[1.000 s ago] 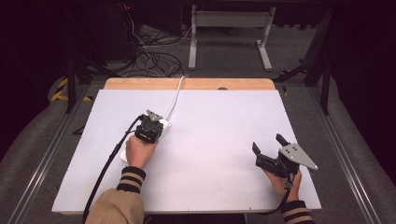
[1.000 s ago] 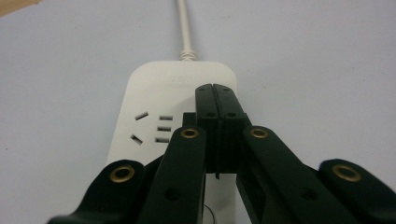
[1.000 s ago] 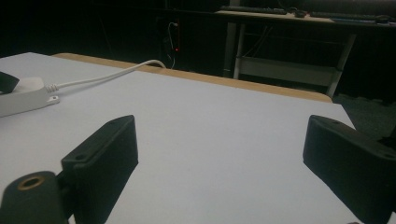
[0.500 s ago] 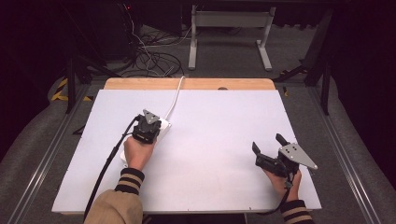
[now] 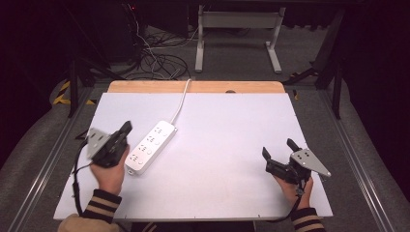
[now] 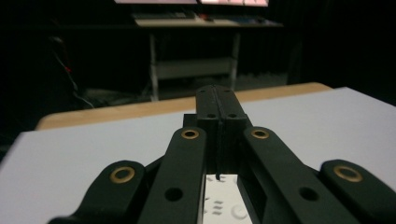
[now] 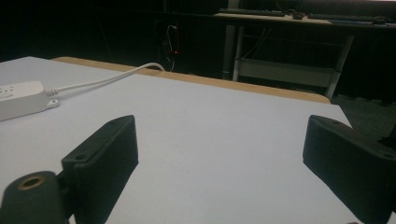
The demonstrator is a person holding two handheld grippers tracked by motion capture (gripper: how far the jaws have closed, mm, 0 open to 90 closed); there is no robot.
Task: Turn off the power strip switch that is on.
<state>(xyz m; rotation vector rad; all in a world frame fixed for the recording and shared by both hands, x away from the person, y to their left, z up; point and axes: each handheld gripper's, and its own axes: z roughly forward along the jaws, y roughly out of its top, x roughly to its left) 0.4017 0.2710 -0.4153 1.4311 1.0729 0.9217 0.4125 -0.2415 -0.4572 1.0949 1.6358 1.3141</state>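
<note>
The table (image 5: 217,193) is topped in plain white, with a strip of bare pale wood (image 5: 145,87) showing along its far edge. On it lies a white power strip (image 5: 151,147) with a white cord (image 5: 181,101). Both grippers are black: the left gripper (image 5: 126,127) and the right gripper (image 5: 279,149), each carrying a grey plate, with brass-coloured rivets on the arms. The sleeve cuffs (image 5: 101,204) look striped dark and tan. The floor (image 5: 232,53) is grey, with a yellow-and-black hazard stripe (image 5: 63,94) at the left.
</note>
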